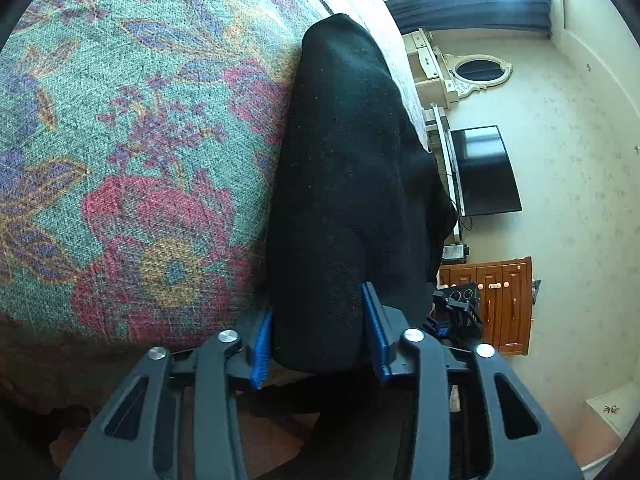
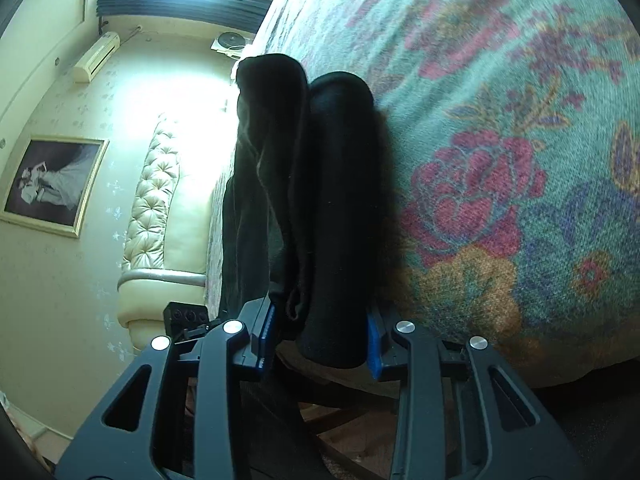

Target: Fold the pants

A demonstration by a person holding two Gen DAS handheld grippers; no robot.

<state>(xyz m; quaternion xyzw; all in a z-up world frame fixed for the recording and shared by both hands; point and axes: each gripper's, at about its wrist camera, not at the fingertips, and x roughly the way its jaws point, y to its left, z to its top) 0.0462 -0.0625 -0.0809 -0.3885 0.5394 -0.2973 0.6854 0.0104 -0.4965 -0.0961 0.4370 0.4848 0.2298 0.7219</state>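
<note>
The black pants (image 1: pixel 344 184) lie folded in thick layers on the floral bedspread (image 1: pixel 120 140), near the bed's edge. My left gripper (image 1: pixel 320 336) is shut on the near end of the folded pants, with blue pads (image 1: pixel 262 344) on both sides of the fabric. In the right wrist view the pants (image 2: pixel 328 200) show as two stacked folds on the bedspread (image 2: pixel 500 140). My right gripper (image 2: pixel 320 340) is shut on that end of the pants, blue pads (image 2: pixel 266 336) pressing the layers.
A television (image 1: pixel 484 168), a wooden cabinet (image 1: pixel 500 304) and an oval mirror (image 1: pixel 478 70) stand by the wall. A tufted headboard (image 2: pixel 156 200), a framed picture (image 2: pixel 52 184) and an air conditioner (image 2: pixel 96 56) are on the other side.
</note>
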